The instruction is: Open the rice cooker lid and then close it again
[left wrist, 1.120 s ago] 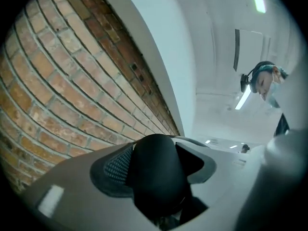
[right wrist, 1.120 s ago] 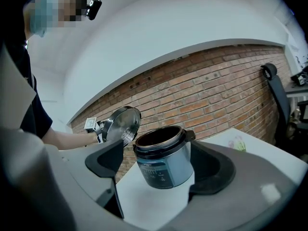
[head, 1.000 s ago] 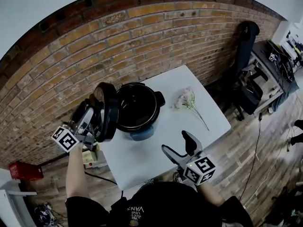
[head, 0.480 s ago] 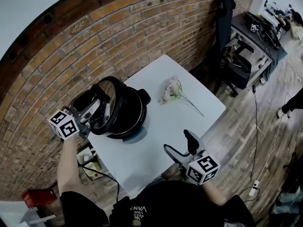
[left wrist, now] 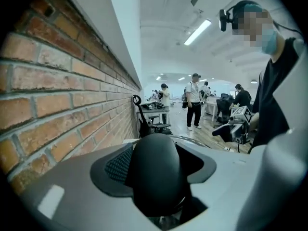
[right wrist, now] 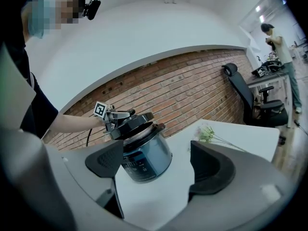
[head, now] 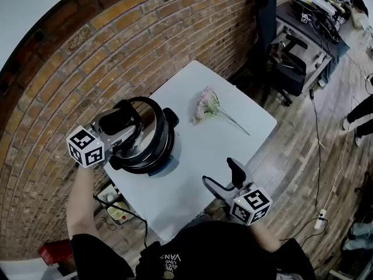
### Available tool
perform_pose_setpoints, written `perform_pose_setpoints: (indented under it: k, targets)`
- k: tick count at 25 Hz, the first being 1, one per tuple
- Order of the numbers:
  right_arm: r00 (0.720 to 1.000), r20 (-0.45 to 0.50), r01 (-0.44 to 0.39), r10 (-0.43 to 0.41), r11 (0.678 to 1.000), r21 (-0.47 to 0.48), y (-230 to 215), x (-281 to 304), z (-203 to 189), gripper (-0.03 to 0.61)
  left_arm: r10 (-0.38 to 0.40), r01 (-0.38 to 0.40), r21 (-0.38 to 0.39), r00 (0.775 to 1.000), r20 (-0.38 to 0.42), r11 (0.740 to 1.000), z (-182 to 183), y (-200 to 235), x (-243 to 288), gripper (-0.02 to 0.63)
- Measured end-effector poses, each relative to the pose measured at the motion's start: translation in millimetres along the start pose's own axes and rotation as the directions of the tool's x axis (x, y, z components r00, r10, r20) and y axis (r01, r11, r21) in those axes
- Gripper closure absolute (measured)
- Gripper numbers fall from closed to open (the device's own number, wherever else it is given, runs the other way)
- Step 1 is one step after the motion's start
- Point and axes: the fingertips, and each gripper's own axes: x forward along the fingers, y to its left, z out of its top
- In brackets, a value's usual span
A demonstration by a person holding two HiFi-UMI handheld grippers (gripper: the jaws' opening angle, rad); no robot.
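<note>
- Left of the head view: the left gripper (head: 119, 128) has its jaws set wide and clamped on the lid handle (head: 115, 121); its own view shows that black handle (left wrist: 156, 172) filling the gap between them
- Left of centre: the rice cooker (head: 162, 167) stands on the white table (head: 233, 144) near the brick wall; its lid (head: 145, 142) lies tilted over the pot, not yet seated
- Centre: a sprig of pale flowers (head: 205, 105) lies on the table, well apart from the cooker
- Lower right: the right gripper (head: 220, 174) hovers off the table edge; jaws apart, nothing between them
- Progress, as a judgement: the lid is neither fully open nor shut; what is left is to bring it flat and seat it
- The right gripper view alone shows the gap under the tilted lid (right wrist: 132, 121); the head view hides it; the left gripper view alone shows the grip
</note>
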Motion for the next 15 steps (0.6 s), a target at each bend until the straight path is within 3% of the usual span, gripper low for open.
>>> perform_pose_setpoints:
  k: [3,15]
  targets:
    - [1.0,0.0,0.004,-0.004,1.0,0.011,-3,0,-3,0.15,-0.016,0.019,0.064,0.999,-0.047,0.998,-5,-6,7,0.336]
    - [1.0,0.0,0.019,-0.019,1.0,0.022,-10,-2,-7,0.15,-0.097,0.115,0.154,0.988,-0.122,0.981,-23,-27,18,0.336]
